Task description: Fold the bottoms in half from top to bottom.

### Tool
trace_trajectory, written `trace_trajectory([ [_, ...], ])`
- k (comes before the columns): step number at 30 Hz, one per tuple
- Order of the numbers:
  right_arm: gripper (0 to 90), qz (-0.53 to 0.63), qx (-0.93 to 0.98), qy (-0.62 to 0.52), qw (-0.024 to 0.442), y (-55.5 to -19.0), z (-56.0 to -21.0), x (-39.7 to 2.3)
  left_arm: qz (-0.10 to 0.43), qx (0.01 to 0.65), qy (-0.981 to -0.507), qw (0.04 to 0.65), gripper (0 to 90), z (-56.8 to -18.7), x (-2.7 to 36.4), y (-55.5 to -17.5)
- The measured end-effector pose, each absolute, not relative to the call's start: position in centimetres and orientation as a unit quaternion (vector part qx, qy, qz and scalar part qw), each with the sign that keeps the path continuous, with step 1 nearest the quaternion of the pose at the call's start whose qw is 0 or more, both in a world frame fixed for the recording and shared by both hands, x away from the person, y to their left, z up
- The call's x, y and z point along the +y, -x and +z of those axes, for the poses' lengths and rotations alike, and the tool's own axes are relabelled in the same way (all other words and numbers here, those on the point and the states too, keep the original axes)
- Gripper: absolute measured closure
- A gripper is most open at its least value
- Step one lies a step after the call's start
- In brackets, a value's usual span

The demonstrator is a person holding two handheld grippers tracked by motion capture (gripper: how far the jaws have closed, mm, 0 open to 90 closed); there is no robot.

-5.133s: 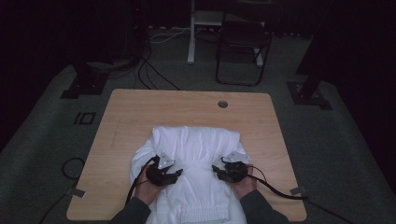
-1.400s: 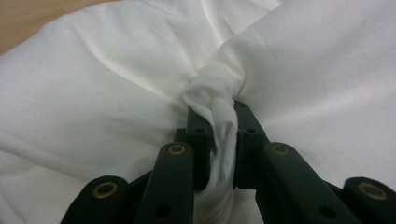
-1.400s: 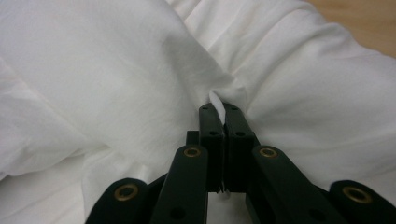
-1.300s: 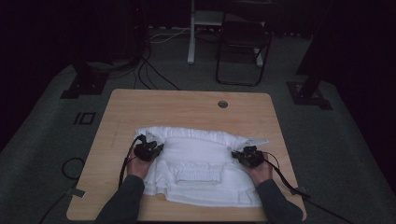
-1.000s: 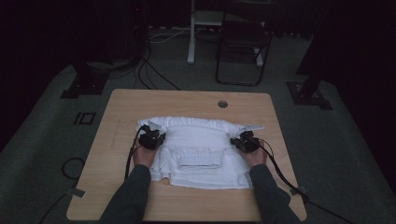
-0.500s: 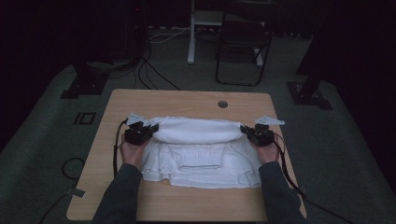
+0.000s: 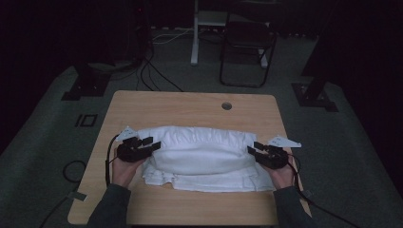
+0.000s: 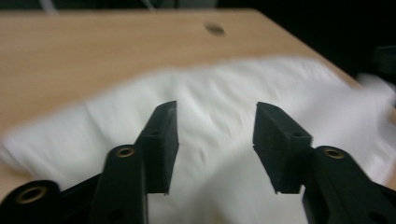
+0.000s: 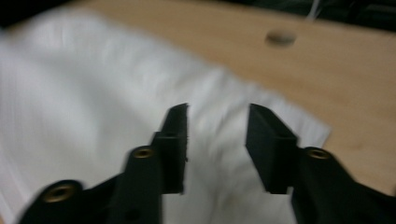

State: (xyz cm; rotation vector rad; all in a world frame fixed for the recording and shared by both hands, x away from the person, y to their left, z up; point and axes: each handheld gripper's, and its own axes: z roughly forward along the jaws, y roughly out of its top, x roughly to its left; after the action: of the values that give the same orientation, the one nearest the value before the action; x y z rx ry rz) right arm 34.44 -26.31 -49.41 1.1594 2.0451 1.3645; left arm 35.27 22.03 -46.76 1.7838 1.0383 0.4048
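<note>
A white cloth (image 7: 202,154) lies folded on the wooden table (image 7: 190,107), its upper layer puffed over a flatter lower one. My left gripper (image 7: 151,144) is at the cloth's left end and my right gripper (image 7: 253,148) at its right end, both pointing inward. Both sets of jaws have just been opening. In the left gripper view the left gripper (image 8: 215,122) stands open above the cloth (image 8: 219,88) with nothing between its pads. The right gripper (image 9: 217,122) is likewise open over the cloth (image 9: 70,93), gripping nothing.
A round cable hole (image 7: 226,105) sits near the table's far edge. Bare wood lies beyond the cloth and along the near edge. On the floor behind are a black chair (image 7: 247,47), a white post (image 7: 195,38), cables and two black stand bases.
Both hands carried the cloth's edge up and toward the far side, folding it over. The jaws then opened and let go, and the cloth now lies folded.
</note>
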Motion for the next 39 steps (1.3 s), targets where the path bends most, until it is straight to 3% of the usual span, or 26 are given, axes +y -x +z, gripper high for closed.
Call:
trace_trajectory([
  [7,55.5,0.492,0.757,-0.377,0.206,-35.1,-48.0,-22.0,0.185,0.387,-0.792,0.435,57.8,-46.6,16.2,-35.5],
  [9,55.9,0.481,0.778,-0.362,0.181,-35.3,-49.5,-19.4,0.165,0.386,-0.813,0.403,62.5,-48.8,14.2,-35.6],
  [13,56.3,0.428,0.816,-0.346,0.179,-34.9,-52.4,-17.5,0.149,0.376,-0.836,0.372,64.7,-51.9,13.2,-34.7],
  [24,57.1,0.39,0.832,-0.358,0.168,-33.1,-56.5,-19.7,0.168,0.386,-0.831,0.364,64.6,-54.9,16.7,-31.9],
  [34,56.5,0.407,0.82,-0.369,0.164,-32.6,-56.8,-19.4,0.148,0.405,-0.822,0.371,67.1,-55.4,17.6,-30.1],
  [37,56.4,0.409,0.82,-0.367,0.161,-32.6,-56.9,-19.4,0.131,0.404,-0.8,0.423,58.7,-54.5,19.0,-29.4],
  [39,56.4,0.409,0.82,-0.367,0.16,-32.6,-56.9,-19.4,0.157,0.415,-0.769,0.459,50.6,-53.4,20.3,-29.3],
])
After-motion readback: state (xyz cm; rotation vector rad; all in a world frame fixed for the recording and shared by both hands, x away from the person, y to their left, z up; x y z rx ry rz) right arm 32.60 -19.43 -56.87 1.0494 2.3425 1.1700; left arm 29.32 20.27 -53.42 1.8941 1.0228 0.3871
